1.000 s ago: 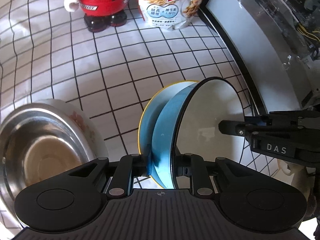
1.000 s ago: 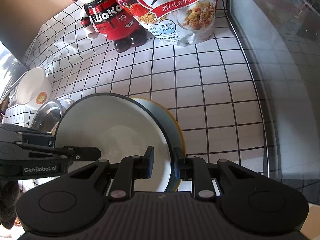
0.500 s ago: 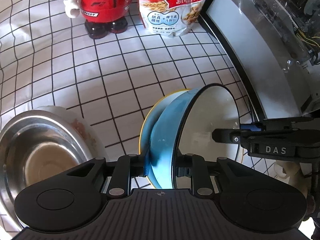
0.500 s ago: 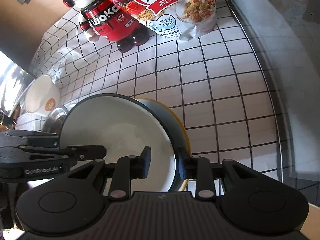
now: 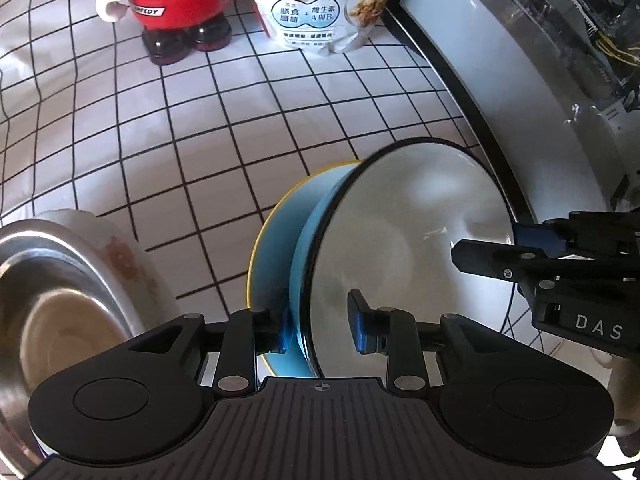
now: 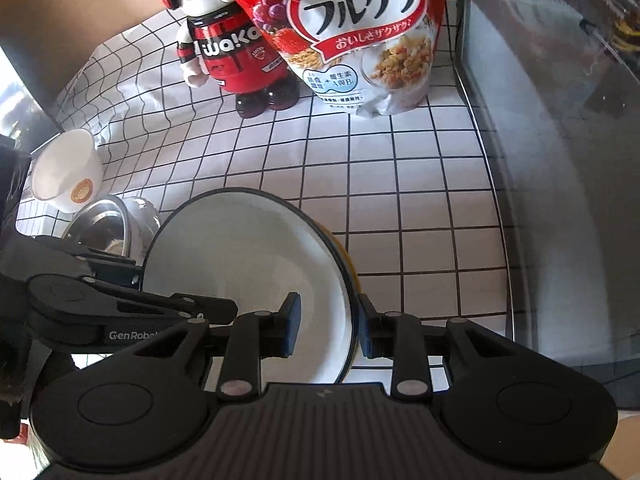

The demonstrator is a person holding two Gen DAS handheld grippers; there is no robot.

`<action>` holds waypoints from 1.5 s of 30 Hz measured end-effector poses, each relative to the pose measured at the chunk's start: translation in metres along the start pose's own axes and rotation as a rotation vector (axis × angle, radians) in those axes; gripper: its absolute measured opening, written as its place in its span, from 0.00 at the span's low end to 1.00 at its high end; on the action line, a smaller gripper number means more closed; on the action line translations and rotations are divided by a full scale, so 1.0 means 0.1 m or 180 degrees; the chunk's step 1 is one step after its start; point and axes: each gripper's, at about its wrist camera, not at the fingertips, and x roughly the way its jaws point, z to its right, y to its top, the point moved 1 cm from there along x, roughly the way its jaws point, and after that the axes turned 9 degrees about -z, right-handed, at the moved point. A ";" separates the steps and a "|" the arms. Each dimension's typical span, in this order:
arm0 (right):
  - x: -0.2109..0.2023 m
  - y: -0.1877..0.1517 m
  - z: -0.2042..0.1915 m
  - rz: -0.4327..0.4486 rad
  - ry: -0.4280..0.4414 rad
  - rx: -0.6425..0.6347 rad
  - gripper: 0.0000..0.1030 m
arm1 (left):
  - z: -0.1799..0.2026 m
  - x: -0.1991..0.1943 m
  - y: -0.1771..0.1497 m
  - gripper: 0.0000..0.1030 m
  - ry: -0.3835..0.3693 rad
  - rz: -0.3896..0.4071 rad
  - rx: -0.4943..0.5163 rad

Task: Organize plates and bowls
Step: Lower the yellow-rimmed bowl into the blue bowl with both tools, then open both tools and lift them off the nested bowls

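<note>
Straddling the blue bowl's (image 5: 308, 248) dark rim, left tongs (image 5: 320, 326) spread wide, not gripping. Right tongs (image 6: 326, 326) likewise wide across the opposite rim. Bowl nests in a yellow-rimmed plate (image 5: 272, 240) on the tabletop (image 5: 200, 128).

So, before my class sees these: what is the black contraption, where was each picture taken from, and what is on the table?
No robot here: a person holds two hand tools, each with two fingers and a camera looking along them. One picture comes from the left gripper, the other from the right gripper. Both straddle the rim of a tilted white bowl with their jaws open, so neither is clamping it. A blue plate sits right behind it. On the checked cloth are also a steel bowl, a small white bowl, a cereal bag and a red toy figure.
</note>
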 end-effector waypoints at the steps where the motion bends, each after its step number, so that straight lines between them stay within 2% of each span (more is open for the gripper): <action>1: 0.00 0.00 0.01 0.0001 0.0008 0.0012 0.29 | 0.00 0.00 0.00 0.30 -0.0008 -0.0010 0.0013; 12: 0.01 0.03 0.00 0.0010 0.0034 0.0017 0.29 | -0.09 -0.11 -0.02 0.27 -0.0175 -0.0015 0.0005; 20: 0.03 0.05 -0.03 0.0012 0.0059 -0.0014 0.29 | 0.00 -0.13 -0.05 0.30 -0.0017 -0.0099 0.0138; 33: 0.02 0.02 -0.02 -0.0003 0.0065 -0.0031 0.29 | 0.28 -0.14 -0.09 0.26 0.0814 0.0078 0.0846; 37: 0.01 0.01 -0.05 0.0027 0.0009 -0.0071 0.29 | 0.39 -0.14 -0.14 0.26 0.1124 0.0247 0.1148; 42: -0.01 0.00 -0.05 0.0074 -0.0042 -0.0121 0.29 | 0.34 -0.19 -0.14 0.25 0.1023 0.0273 0.1041; 45: -0.02 0.01 -0.01 0.0067 -0.0038 -0.0079 0.29 | 0.29 -0.28 -0.17 0.24 0.0844 0.0277 0.0961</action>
